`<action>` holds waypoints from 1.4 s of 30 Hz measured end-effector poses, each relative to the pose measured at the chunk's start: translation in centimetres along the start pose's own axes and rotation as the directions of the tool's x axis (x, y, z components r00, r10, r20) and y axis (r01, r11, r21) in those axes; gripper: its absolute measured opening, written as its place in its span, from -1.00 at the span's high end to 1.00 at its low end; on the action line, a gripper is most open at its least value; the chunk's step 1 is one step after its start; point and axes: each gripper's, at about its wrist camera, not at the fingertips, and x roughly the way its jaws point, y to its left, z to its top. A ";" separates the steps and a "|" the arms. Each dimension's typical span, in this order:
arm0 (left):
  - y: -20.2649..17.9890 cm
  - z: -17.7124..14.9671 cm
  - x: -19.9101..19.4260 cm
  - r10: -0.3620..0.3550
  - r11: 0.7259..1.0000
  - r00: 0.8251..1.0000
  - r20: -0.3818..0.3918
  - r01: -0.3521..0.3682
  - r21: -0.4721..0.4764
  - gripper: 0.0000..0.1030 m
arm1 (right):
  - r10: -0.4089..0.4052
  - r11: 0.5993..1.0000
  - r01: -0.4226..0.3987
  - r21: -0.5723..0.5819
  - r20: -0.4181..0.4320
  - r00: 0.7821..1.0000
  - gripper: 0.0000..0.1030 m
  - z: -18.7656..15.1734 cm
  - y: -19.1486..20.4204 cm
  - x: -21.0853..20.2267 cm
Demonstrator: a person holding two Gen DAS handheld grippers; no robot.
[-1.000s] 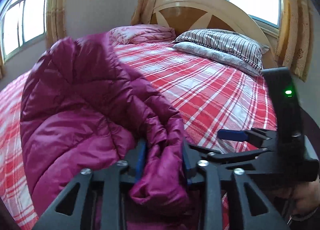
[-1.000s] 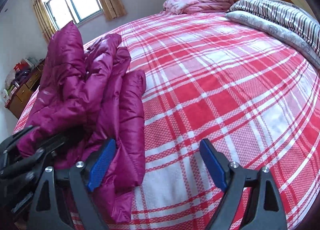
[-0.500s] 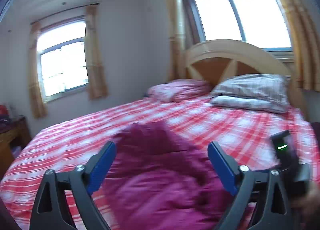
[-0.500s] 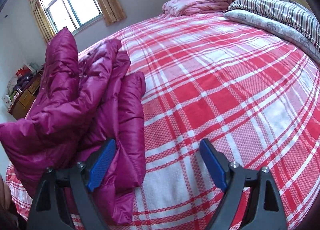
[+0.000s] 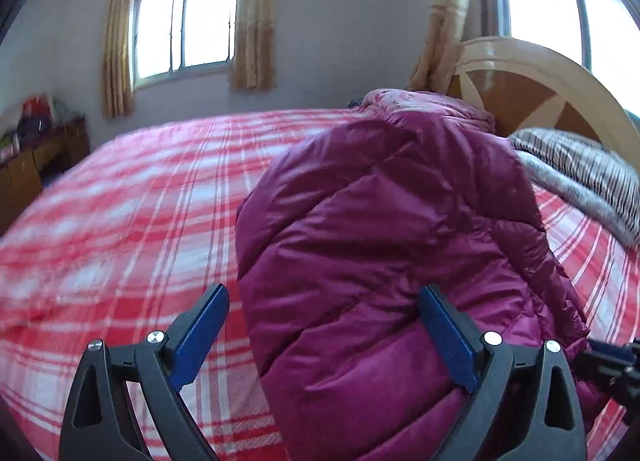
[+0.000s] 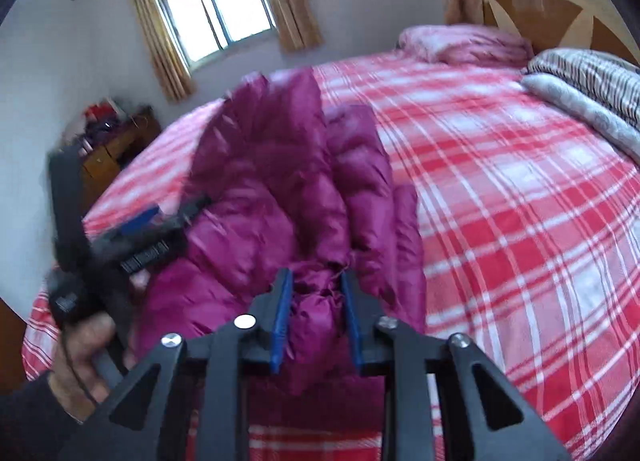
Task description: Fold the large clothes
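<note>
**Desk:** Where is the garment?

**Photographer:** A magenta puffer jacket (image 6: pixel 280 197) lies bunched on a bed (image 6: pixel 500 197) under a red-and-white plaid cover, on the side toward the dresser (image 6: pixel 108 153). In the left wrist view the quilted mass (image 5: pixel 380 241) rises in a hump that fills the middle of the picture, its lower part close to the lens.

**Desk:** And the tools?

**Photographer:** There are 2. The right gripper (image 6: pixel 316 313) has its blue-padded fingers drawn close together on a gathered wad of the jacket's fabric at the near edge, the cloth bulging between and below the pads. The left gripper (image 5: pixel 324 337) stands wide apart with nothing gripped: 1 blue pad (image 5: pixel 200 331) is over the plaid cover, the other (image 5: pixel 448 341) is in front of the jacket (whether it touches the fabric I cannot tell). From the right wrist view the same tool (image 6: pixel 156 221) shows blurred at the jacket's left side, a hand (image 6: pixel 86 361) wrapped on its handle.

**Desk:** Surroundings?

**Photographer:** At the head of the bed, an arched wooden headboard (image 5: pixel 532 85), a pink folded quilt (image 6: pixel 464 43) and striped pillows (image 6: pixel 592 77) sit well apart from the jacket. Yellow-curtained windows (image 5: pixel 184 25) light the wall behind.
</note>
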 end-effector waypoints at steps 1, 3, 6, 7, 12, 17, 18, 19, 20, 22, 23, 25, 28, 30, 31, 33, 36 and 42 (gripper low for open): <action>-0.9 0.3 -0.1 0.006 0.999 1.000 0.014 -0.006 0.049 -0.86 | -0.022 1.000 0.022 -0.004 -0.033 0.999 0.61 -0.6 -0.7 0.5; -1.8 0.3 0.3 -0.011 0.993 1.000 0.007 0.010 0.113 -0.86 | -0.009 1.000 0.010 0.012 -0.078 0.997 0.61 -1.5 -1.9 0.8; -2.9 -0.3 1.0 -0.032 0.982 0.999 -0.006 0.033 0.186 -0.86 | -0.028 1.000 0.029 0.011 -0.023 0.999 0.52 -0.8 -2.3 -1.3; -2.9 -0.3 1.0 -0.034 0.982 0.999 -0.003 0.034 0.187 -0.86 | -0.030 0.999 0.030 0.017 0.010 1.000 0.22 0.0 -2.2 -2.1; -2.5 0.2 1.2 -0.070 0.987 0.997 -0.033 0.074 0.142 -0.86 | -0.025 1.000 0.024 0.010 0.117 0.993 -0.37 5.8 -1.8 -2.1; -2.6 0.4 0.5 -0.071 0.988 0.997 -0.038 0.075 0.132 -0.86 | 0.087 0.996 -0.087 -0.014 0.023 0.996 0.42 9.1 -0.9 3.5; -2.4 0.5 0.3 -0.061 0.990 0.998 -0.032 0.065 0.125 -0.86 | 0.107 0.994 -0.107 -0.012 -0.009 0.994 0.63 9.0 -1.0 4.2; -2.1 0.8 0.1 -0.048 0.992 0.999 -0.024 0.051 0.111 -0.86 | 0.119 0.993 -0.119 0.002 -0.016 0.993 0.69 8.7 -1.2 4.3; -1.6 1.0 0.0 -0.041 0.994 0.999 -0.017 0.042 0.096 -0.86 | 0.117 0.993 -0.117 0.007 -0.001 0.993 0.73 8.3 -1.4 3.7; -0.8 1.4 -0.1 -0.032 0.997 0.999 -0.004 0.032 0.065 -0.86 | 0.097 0.995 -0.098 0.019 0.043 0.994 0.75 7.3 -2.2 1.7; -0.7 1.5 0.1 -0.032 0.998 0.999 -0.007 0.032 0.057 -0.86 | 0.075 0.997 -0.077 0.028 0.050 0.996 0.75 7.0 -2.6 1.3; -1.3 1.4 1.1 -0.051 0.996 0.998 -0.043 0.054 0.065 -0.86 | 0.016 0.998 -0.017 0.057 0.018 1.000 0.75 6.5 -3.8 2.2; -3.3 1.1 2.3 -0.022 0.990 0.997 -0.074 0.032 0.134 -0.86 | 0.002 0.989 0.005 0.147 -0.050 0.999 0.56 5.7 -6.3 4.2; -3.9 1.4 1.8 0.006 0.986 0.998 -0.058 0.004 0.168 -0.86 | -0.027 0.986 0.034 0.163 -0.041 0.999 0.40 5.8 -6.6 3.1; -3.9 1.5 1.4 0.007 0.985 0.999 -0.045 0.001 0.172 -0.86 | -0.073 0.987 0.073 0.141 -0.010 0.997 0.31 6.1 -6.1 1.6; -3.4 2.3 0.7 0.035 0.985 0.999 -0.002 -0.035 0.172 -0.86 | -0.170 0.981 0.160 0.106 0.089 0.981 0.23 7.0 -4.6 -1.3; -2.4 3.7 1.4 0.070 0.990 0.997 0.009 -0.071 0.119 -0.86 | -0.158 0.987 0.146 0.068 0.214 0.964 0.20 9.4 -1.6 -4.1; -0.8 5.2 4.6 0.209 0.977 0.972 -0.103 -0.212 -0.016 -0.86 | -0.111 0.994 0.112 -0.001 0.120 0.987 0.15 11.8 0.7 2.2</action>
